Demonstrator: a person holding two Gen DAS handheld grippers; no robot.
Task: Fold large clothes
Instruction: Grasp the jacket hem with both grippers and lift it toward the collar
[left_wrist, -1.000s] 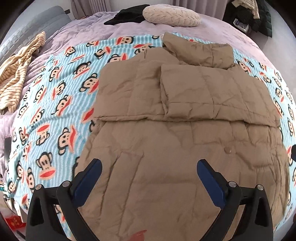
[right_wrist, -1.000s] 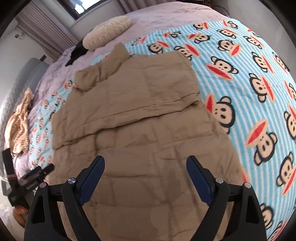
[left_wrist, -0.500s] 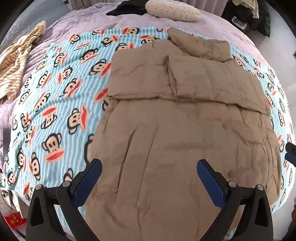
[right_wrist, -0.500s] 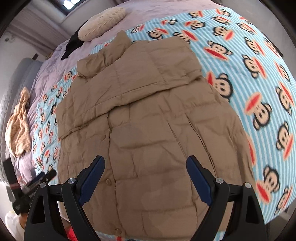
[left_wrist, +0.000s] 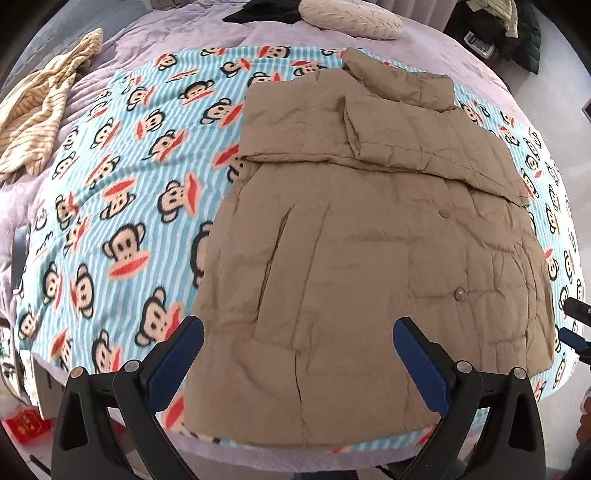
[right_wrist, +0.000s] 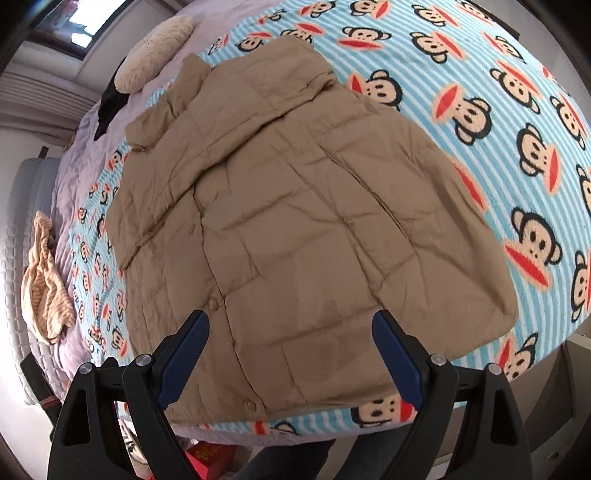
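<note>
A tan quilted jacket (left_wrist: 362, 236) (right_wrist: 295, 221) lies flat on a blue striped monkey-print blanket (left_wrist: 122, 192) (right_wrist: 498, 122), collar at the far end, both sleeves folded across its chest, hem near the bed's front edge. My left gripper (left_wrist: 297, 354) hovers open above the hem's left half, nothing between its blue pads. My right gripper (right_wrist: 290, 354) hangs open over the hem's right half, also empty. The right gripper's tip shows at the right rim of the left wrist view.
A cream round pillow (left_wrist: 351, 18) (right_wrist: 153, 61) and a black garment (left_wrist: 258, 7) lie at the bed's far end. A striped beige garment (left_wrist: 33, 107) (right_wrist: 44, 291) sits on the bed's left side. Red items (left_wrist: 26, 430) lie on the floor below the edge.
Both grippers have drawn back toward the bed's front edge and risen a little, so the jacket's hem and the bed edge have come into view. The right one has also rolled.
</note>
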